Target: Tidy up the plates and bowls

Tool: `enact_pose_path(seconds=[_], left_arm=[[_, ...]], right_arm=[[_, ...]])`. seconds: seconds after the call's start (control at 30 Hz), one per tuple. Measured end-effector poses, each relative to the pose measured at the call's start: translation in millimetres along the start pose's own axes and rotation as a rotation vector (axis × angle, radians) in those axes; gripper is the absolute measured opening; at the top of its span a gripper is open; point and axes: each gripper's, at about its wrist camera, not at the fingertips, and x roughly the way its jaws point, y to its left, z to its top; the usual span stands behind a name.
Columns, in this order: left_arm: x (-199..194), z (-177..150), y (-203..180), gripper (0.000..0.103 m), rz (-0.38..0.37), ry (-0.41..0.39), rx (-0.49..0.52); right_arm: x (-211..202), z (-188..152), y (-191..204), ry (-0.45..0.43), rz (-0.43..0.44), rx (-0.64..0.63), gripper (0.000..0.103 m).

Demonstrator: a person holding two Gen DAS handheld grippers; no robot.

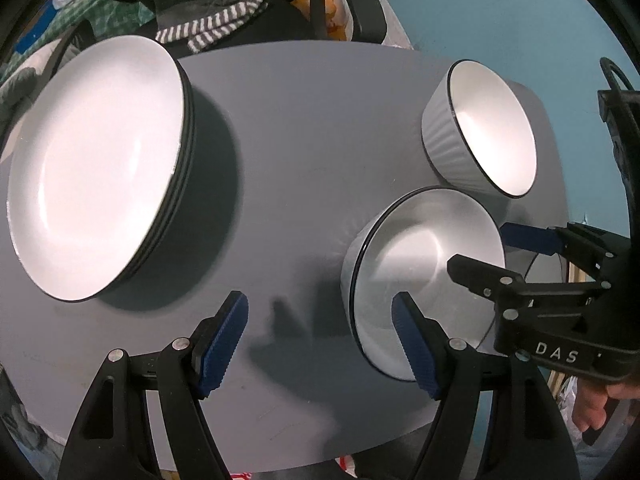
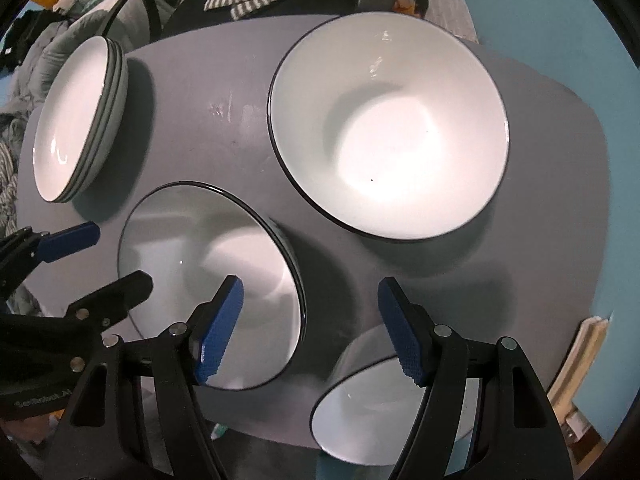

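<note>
One bowl (image 1: 420, 272) beside spread left tongs (image 1: 320, 344).

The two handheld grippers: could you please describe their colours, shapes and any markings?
Both the left gripper and the right gripper have black angular plastic frames with silver rivets and blue ridged finger pads. White lettering reading "DAS" marks the right one's body; a black cable loops behind it.

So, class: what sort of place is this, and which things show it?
Probably a lived-in home room: a grey table holding stacked plates and bowls, with striped clothing piled behind it.
</note>
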Motion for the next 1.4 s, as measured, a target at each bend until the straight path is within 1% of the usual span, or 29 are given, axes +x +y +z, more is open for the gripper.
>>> enact_pose_path(seconds=[0.1,0.17,0.3,0.37,0.4,0.43,0.5,0.57,0.63,0.67,0.73,0.8,0.87,0.93,1.03,1.07,1.2,1.4], left_arm=[[9,3,1,0.076,0.004,0.015,-0.018],[12,4,4,0.076,0.003,0.026,-0.035],[19,7,5,0.076,-0.012,0.044,-0.06],[22,8,6,0.068,-0.015,0.058,-0.076],[23,8,6,0.061,-0.013,0.064,-0.083],[24,8,6,0.057,-0.006,0.069,-0.091],[23,8,6,0.055,-0.004,0.064,-0.094],[22,8,3,0.052,0.014,0.056,-0.087],[22,5,4,0.041,0.018,0.056,-0.08],[22,2,7,0.039,0.018,0.06,-0.079],[23,1,7,0.031,0.004,0.071,-0.081],[24,-1,6,0.026,-0.021,0.074,-0.085],[22,-2,5,0.022,-0.026,0.067,-0.088],[21,-6,-4,0.016,-0.029,0.063,-0.092],[20,-9,-8,0.011,-0.047,0.064,-0.097],[20,-9,-9,0.01,-0.053,0.063,-0.099],[19,-12,-7,0.009,-0.057,0.052,-0.091],[19,-4,-2,0.009,-0.055,0.055,-0.093]], right_arm=[[5,1,1,0.015,0.01,-0.005,0.069],[8,1,2,0.021,0.014,-0.011,0.062],[12,-1,3,0.027,0.043,0.013,0.054],[14,-2,3,0.028,0.04,0.011,0.046],[15,-4,2,0.029,0.034,0.008,0.045],[16,-5,3,0.029,0.024,-0.001,0.042],[16,-7,3,0.029,0.018,-0.011,0.037],[16,-9,5,0.032,0.026,-0.013,0.028],[16,-10,6,0.04,0.03,-0.014,0.022],[16,-10,6,0.04,0.03,-0.018,0.02],[14,-11,8,0.035,0.03,-0.037,0.016],[14,-12,14,0.032,0.024,-0.06,0.015],[14,-13,19,0.037,0.021,-0.071,0.012],[15,-13,22,0.038,0.014,-0.075,0.012],[17,-12,23,0.033,0.023,-0.065,0.01],[19,-19,28,0.032,0.024,-0.064,0.009],[19,-21,29,0.033,0.029,-0.069,0.009],[19,-20,30,0.031,0.046,-0.066,0.008]])
